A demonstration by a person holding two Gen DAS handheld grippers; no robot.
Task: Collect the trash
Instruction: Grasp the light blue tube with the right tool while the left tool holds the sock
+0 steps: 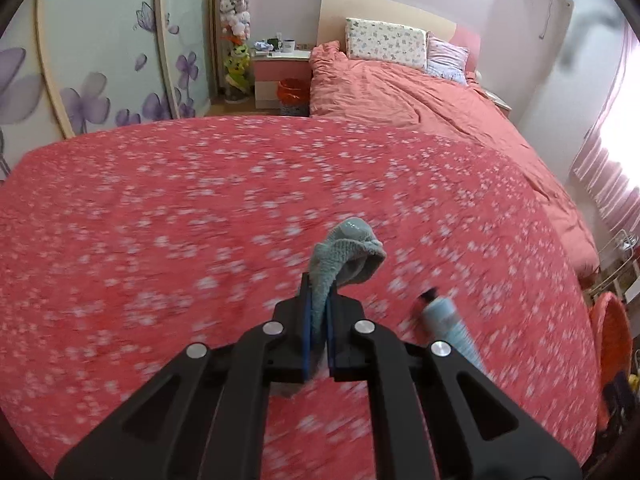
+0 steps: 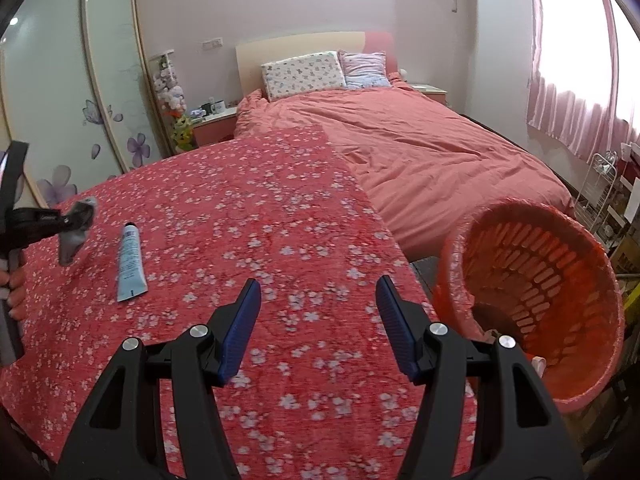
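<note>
My left gripper (image 1: 319, 292) is shut on a light teal sock (image 1: 347, 254) and holds it above the red flowered table cover (image 1: 160, 220). The same gripper (image 2: 78, 216) and hanging sock (image 2: 72, 242) show at the far left of the right wrist view. A pale blue tube (image 2: 130, 264) with a black cap lies on the cover just right of the sock; it also shows in the left wrist view (image 1: 450, 330). My right gripper (image 2: 318, 300) is open and empty above the cover. An orange slatted trash basket (image 2: 532, 300) stands at the cover's right edge, tilted towards me.
A bed with a pink duvet (image 2: 420, 148) and pillows lies beyond the table. A nightstand (image 1: 280, 66) with mugs and another orange bin (image 1: 294, 94) stand at the back left. Sliding wardrobe doors (image 1: 100, 60) are on the left, a wire rack (image 2: 600, 192) on the right.
</note>
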